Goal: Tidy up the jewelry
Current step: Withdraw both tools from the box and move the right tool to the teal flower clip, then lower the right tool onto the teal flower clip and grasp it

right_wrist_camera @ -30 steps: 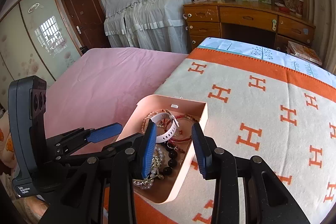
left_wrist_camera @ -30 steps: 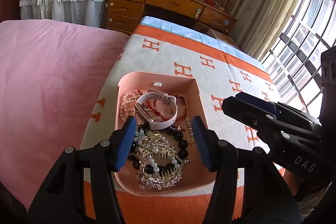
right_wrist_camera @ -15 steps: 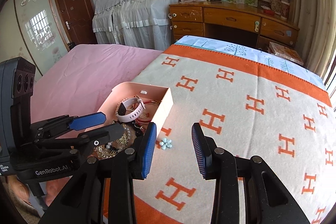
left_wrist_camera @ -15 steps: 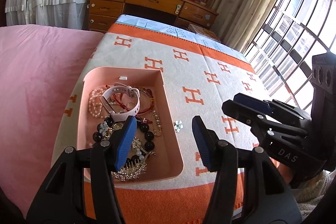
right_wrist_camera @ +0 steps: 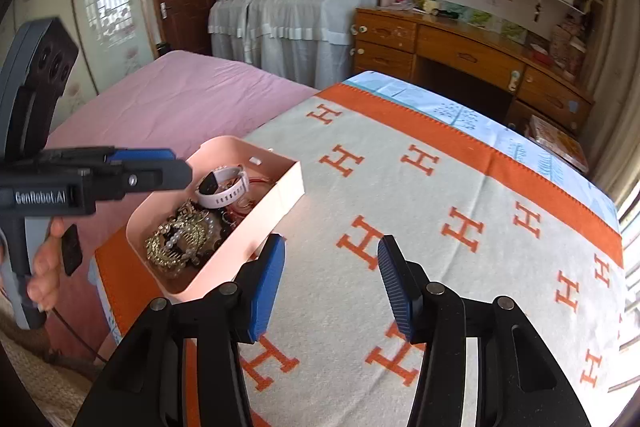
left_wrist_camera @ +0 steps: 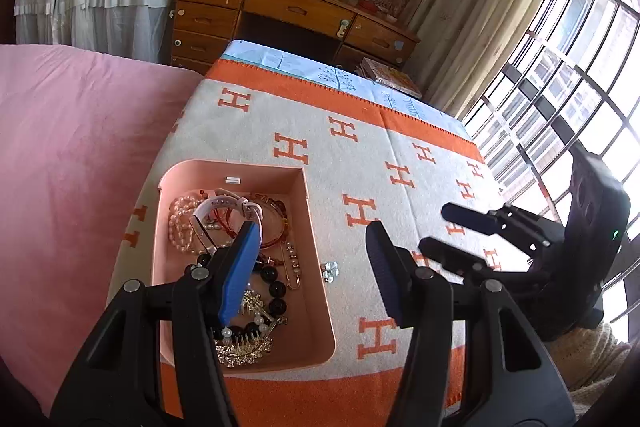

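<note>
A pink tray (left_wrist_camera: 316, 311) (right_wrist_camera: 276, 195) sits on the orange and cream H-pattern blanket (left_wrist_camera: 360, 163) (right_wrist_camera: 460, 267). It holds a white watch (left_wrist_camera: 240, 205) (right_wrist_camera: 226, 187), a pearl bracelet (left_wrist_camera: 178, 223), black beads (left_wrist_camera: 276, 287), red bangles and a gold hair comb (left_wrist_camera: 244, 347) (right_wrist_camera: 176, 243). A small silver flower piece (left_wrist_camera: 331, 271) lies on the blanket just right of the tray. My left gripper (left_wrist_camera: 312, 271) is open and empty above the tray's right wall. My right gripper (right_wrist_camera: 332, 283) is open and empty over the blanket, right of the tray.
A pink bedsheet (left_wrist_camera: 72, 155) lies left of the blanket. A wooden desk with drawers (left_wrist_camera: 280, 15) (right_wrist_camera: 460, 55) stands at the far end, with a stack of books (left_wrist_camera: 392, 77) beside it. A barred window (left_wrist_camera: 560, 87) is at the right.
Both grippers have pulled back and to the right, away from the tray. The silver flower piece now lies on the blanket beside the tray. Both grippers stayed open.
</note>
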Demonstrator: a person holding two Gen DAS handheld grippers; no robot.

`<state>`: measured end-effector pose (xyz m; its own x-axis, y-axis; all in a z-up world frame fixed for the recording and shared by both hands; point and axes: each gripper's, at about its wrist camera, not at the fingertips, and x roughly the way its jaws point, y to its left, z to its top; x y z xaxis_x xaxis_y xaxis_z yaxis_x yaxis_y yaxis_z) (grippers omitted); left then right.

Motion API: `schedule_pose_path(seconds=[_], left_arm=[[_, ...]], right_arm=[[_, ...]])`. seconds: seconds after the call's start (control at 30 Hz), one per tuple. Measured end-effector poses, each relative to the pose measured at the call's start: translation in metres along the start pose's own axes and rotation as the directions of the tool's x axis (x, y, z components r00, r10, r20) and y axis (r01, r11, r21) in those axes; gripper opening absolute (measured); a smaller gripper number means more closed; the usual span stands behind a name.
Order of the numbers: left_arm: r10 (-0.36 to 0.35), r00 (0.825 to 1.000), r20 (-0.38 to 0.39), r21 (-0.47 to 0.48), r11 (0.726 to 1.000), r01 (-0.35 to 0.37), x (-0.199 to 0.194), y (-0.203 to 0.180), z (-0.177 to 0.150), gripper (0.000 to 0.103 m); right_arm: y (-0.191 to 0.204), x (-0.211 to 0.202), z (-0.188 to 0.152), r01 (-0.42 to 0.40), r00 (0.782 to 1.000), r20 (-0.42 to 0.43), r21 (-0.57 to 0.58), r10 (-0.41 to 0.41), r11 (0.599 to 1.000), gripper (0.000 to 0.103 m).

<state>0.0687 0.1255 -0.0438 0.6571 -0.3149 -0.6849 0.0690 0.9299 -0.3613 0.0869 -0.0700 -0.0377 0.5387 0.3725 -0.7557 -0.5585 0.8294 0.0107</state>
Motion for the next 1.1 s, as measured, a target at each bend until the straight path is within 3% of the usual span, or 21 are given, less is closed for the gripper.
schedule_pose_path(seconds=[0.27, 0.5, 0.57, 0.63, 0.8, 0.87, 1.1], left_arm=[[-0.002, 1.000, -0.028, -0.048, 0.999, 0.000, 0.013, 0.005, 0.005, 0.052], [0.000, 0.999, -0.053, -0.075, 0.997, -0.004, 0.031, 0.014, 0.006, 0.052], [-0.001, 0.998, -0.061, -0.079, 0.997, -0.004, 0.035, 0.017, 0.006, 0.052], [0.003, 0.998, -0.068, -0.077, 0.997, -0.008, 0.040, 0.018, 0.006, 0.052], [0.053, 0.995, -0.090, -0.053, 0.997, -0.058, 0.047, 0.019, 0.004, 0.052], [0.076, 0.993, -0.095, -0.043, 0.996, -0.081, 0.050, 0.020, 0.003, 0.052], [0.151, 0.984, -0.096, 0.001, 0.988, -0.152, 0.049, 0.020, -0.003, 0.052]], right_arm=[[0.037, 0.054, -0.012, -0.120, 0.992, -0.064, -0.230, 0.108, 0.966, 0.049], [0.048, 0.099, -0.021, -0.201, 0.976, -0.141, -0.260, 0.168, 0.945, 0.046], [0.049, 0.108, -0.023, -0.210, 0.973, -0.155, -0.265, 0.173, 0.941, 0.035], [0.050, 0.117, -0.026, -0.217, 0.969, -0.171, -0.262, 0.176, 0.940, 0.031], [0.047, 0.123, -0.025, -0.220, 0.971, -0.149, -0.248, 0.187, 0.944, 0.028], [0.045, 0.123, -0.024, -0.222, 0.971, -0.147, -0.242, 0.190, 0.944, 0.020], [0.044, 0.115, -0.021, -0.178, 0.981, -0.116, -0.221, 0.156, 0.959, 0.020]])
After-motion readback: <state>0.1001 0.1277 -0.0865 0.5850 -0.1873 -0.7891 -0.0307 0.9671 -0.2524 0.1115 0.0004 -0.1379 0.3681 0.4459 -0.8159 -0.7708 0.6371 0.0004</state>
